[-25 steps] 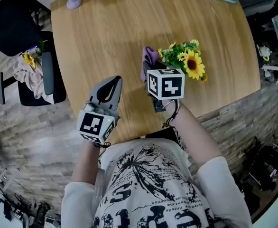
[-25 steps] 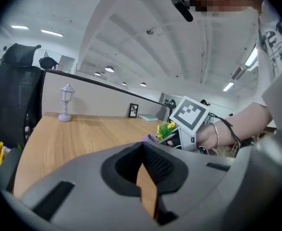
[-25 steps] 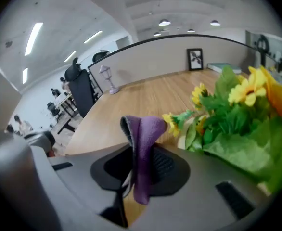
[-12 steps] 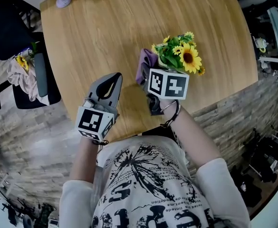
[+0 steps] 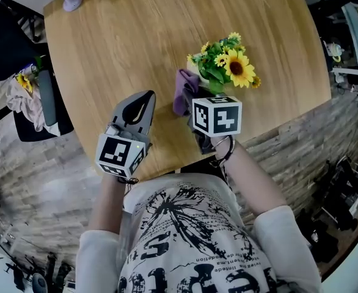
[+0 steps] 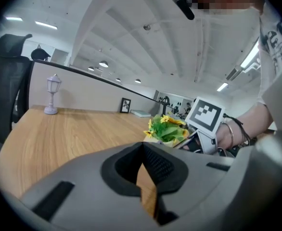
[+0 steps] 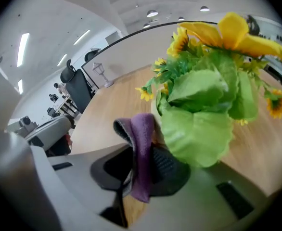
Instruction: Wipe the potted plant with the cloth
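We are pinching the purple cloth [image 7: 140, 143] in the right gripper [image 7: 137, 166], whose jaws are pressing together on it; one fold is standing up past the tips and a tail is hanging down between them. In the head view the marker cube [image 5: 217, 116] is covering those jaws, so only the cloth's upper fold is showing just beyond it. The potted plant [image 7: 206, 105] is sitting directly ahead of the right tips and slightly to their right. Its large green leaf is overlapping the right jaw, and the foliage is hiding most of the pot. We cannot tell whether the cloth is touching the pot. The left gripper [image 6: 142, 150] is pressed together on nothing, with bare wood showing through the gap behind its pads. It is pointing across the table [image 5: 124, 47], with the plant ahead and to its right, and it is standing apart from the right gripper. The table's near edge is running just behind both tools, under our wrists, and the plant is standing near the rounded edge on the right. Ahead and to the left of both tools, open wood is stretching away to a small lamp [image 6: 51, 95] at the far corner, which the head view is cutting off at its top edge. A black chair [image 5: 8, 41] is standing beyond the left edge.
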{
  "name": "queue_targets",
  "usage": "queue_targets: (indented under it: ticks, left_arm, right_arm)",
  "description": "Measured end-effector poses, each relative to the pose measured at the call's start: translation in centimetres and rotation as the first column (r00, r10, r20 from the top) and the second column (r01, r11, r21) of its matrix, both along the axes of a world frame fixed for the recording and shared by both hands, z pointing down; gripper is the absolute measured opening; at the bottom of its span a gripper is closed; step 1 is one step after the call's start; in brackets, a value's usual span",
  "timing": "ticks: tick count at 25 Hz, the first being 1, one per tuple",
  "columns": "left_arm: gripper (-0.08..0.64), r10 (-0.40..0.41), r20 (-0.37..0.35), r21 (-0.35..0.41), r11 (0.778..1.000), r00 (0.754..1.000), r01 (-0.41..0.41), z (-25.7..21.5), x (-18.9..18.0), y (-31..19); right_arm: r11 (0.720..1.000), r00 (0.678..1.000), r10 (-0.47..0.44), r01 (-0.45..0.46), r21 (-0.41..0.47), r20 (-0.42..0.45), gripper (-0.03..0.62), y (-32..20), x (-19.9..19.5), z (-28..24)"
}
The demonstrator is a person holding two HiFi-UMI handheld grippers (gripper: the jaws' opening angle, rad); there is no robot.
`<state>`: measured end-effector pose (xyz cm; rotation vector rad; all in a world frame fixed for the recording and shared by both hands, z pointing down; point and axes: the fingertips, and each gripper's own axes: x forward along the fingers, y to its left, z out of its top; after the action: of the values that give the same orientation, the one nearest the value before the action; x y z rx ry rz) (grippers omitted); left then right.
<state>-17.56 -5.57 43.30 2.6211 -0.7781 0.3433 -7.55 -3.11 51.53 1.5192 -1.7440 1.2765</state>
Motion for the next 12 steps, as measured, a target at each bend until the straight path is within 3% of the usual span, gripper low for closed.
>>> queue_targets:
  ticks: [12]
  left_arm:
    - [0.003, 0.007, 0.001, -0.024, 1.000, 1.000, -0.007, 0.6, 2.8, 1.0]
  right_arm:
    - [0.987, 0.987, -0.159, 0.158, -0.039, -0.025, 0.083, 3.8, 2.0, 0.1]
